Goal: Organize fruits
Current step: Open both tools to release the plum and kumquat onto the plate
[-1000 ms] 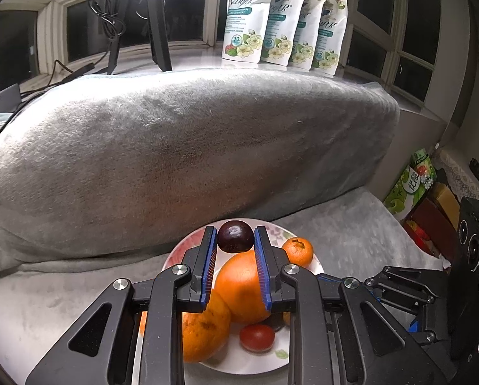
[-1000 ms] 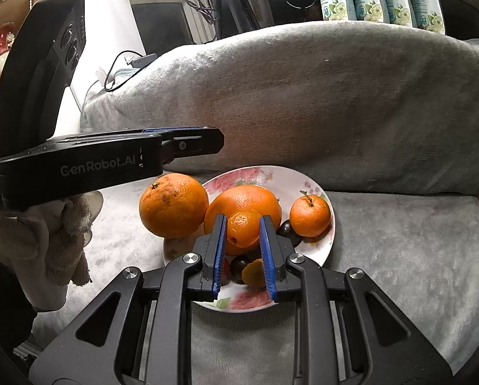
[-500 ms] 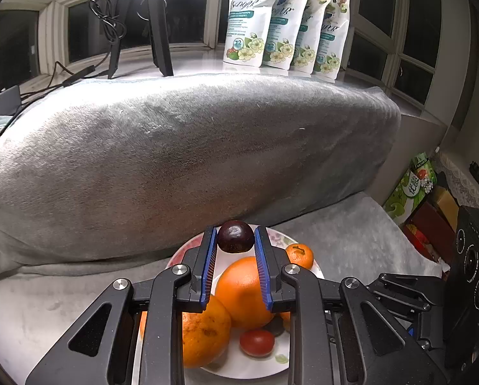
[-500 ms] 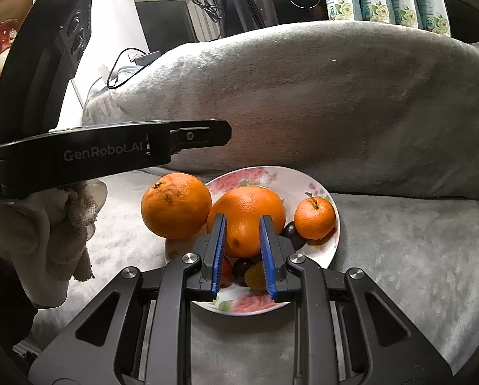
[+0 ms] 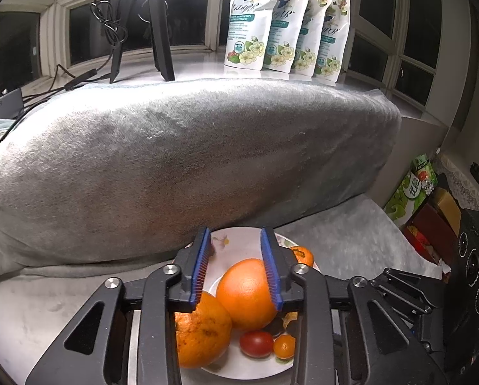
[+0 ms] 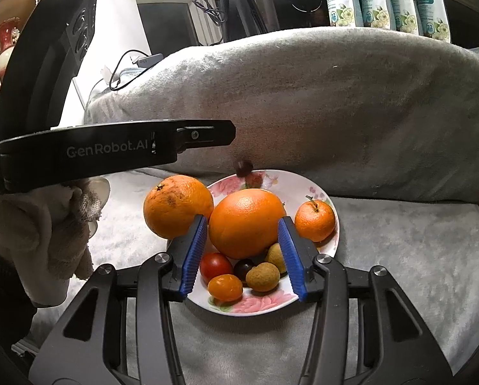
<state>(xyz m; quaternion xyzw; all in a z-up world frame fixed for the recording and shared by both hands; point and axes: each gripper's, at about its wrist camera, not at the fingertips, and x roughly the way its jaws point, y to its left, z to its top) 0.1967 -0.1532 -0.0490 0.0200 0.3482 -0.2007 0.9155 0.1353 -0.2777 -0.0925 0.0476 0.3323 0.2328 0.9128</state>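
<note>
1. Big oranges [image 6: 245,221]: 2.
2. Sm. mandarin [image 6: 315,220]: 1; tiny orange fruit [image 6: 225,287]: 1.
3. Red tomato [image 6: 216,265]: 1.
4. Dark fruits [image 6: 243,268]: 2.
5. Tan fruits [image 6: 262,276]: 2.
6. Plate [image 6: 290,186]: 1.
7. Pouches [image 5: 244,19]: 4.

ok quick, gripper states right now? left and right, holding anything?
Left gripper: open, jaws just opened, nothing held; a dark fruit is dropping toward the plate.
Right gripper: open, jaws just opened, nothing gripped.

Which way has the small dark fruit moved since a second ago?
Yes, down: the dark fruit left the left gripper, whose jaws have just been opening, and blurs at the plate's far rim.
</note>
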